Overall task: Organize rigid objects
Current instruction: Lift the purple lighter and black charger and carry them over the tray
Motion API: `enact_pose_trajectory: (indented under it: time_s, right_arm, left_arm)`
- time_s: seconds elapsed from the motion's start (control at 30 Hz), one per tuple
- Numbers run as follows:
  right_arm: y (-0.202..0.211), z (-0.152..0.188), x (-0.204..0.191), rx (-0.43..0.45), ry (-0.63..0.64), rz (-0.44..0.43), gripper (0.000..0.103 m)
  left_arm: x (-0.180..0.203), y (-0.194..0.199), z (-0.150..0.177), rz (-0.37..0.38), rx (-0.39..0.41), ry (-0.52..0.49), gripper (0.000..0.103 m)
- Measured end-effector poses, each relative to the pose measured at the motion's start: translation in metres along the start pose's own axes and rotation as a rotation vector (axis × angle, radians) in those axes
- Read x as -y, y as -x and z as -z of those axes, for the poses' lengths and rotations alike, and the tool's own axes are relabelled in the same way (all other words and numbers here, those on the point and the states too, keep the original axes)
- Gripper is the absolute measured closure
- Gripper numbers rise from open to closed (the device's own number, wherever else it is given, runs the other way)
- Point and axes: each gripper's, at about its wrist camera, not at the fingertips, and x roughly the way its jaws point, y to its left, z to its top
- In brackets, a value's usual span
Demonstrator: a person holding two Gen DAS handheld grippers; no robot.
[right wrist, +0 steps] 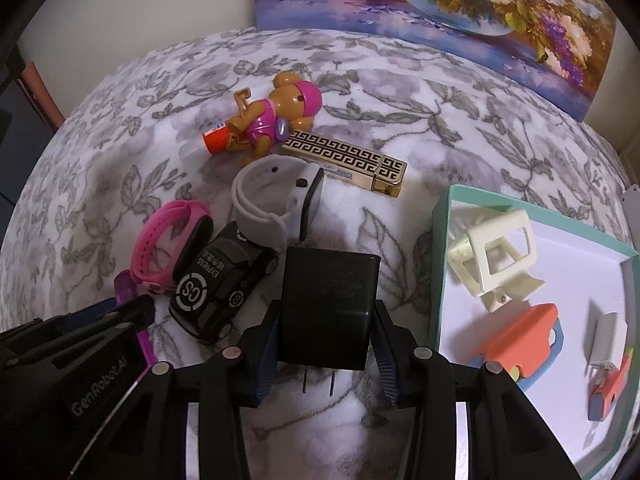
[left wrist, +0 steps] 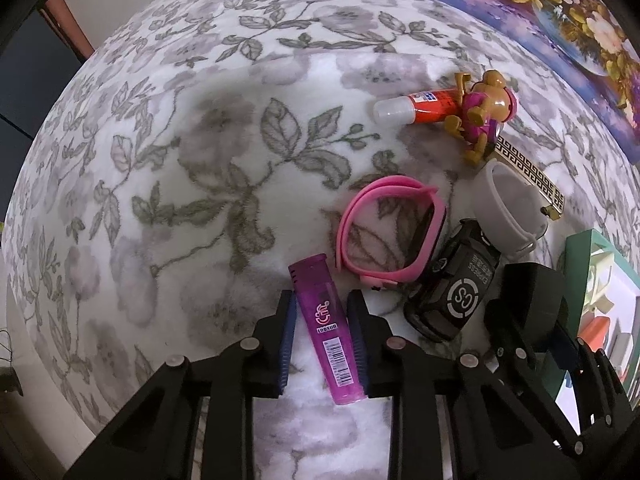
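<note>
A translucent purple lighter (left wrist: 326,328) lies on the floral blanket, and my left gripper (left wrist: 320,300) is shut on it, one blue pad on each long side. My right gripper (right wrist: 326,308) is shut on a black plug charger (right wrist: 328,292), prongs pointing back toward the camera. Just beyond the grippers are a pink wristband (right wrist: 168,236), a black toy car (right wrist: 216,284) and a grey watch (right wrist: 268,200). Farther back lie a brown bear toy (right wrist: 280,116), an orange glue stick (right wrist: 214,138) and a gold patterned lighter (right wrist: 348,156).
A teal-rimmed box (right wrist: 444,240) on the right holds a cream hair claw (right wrist: 496,252), an orange toy (right wrist: 524,332) and a white charger (right wrist: 608,336). A flower painting (right wrist: 440,12) leans against the wall behind. The blanket (left wrist: 180,160) drops off at the left.
</note>
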Motion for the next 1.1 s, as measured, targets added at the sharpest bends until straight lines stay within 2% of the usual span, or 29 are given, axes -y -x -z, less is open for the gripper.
enact_pose_trajectory:
  time_s: [0.37,0.53,0.9,1.1]
  right_arm:
    - [0.003,0.002,-0.001,-0.003,0.005,0.007,0.06]
    - [0.008,0.001,0.002,-0.014,-0.016,-0.03,0.06]
    - [0.05,-0.012,0.02,0.07,-0.077,-0.071,0.06]
    - [0.062,-0.011,0.041,0.053,-0.128,-0.044,0.06]
  left_arm:
    - [-0.003,0.009,0.005,0.022,0.008,0.006,0.081]
    - [-0.01,0.013,0.002,0.055,0.013,0.015,0.082]
    - [-0.026,0.077,-0.003,0.115,0.186,0.046,0.083]
    - [-0.018,0.108,0.002,0.141,0.268,0.011,0.083]
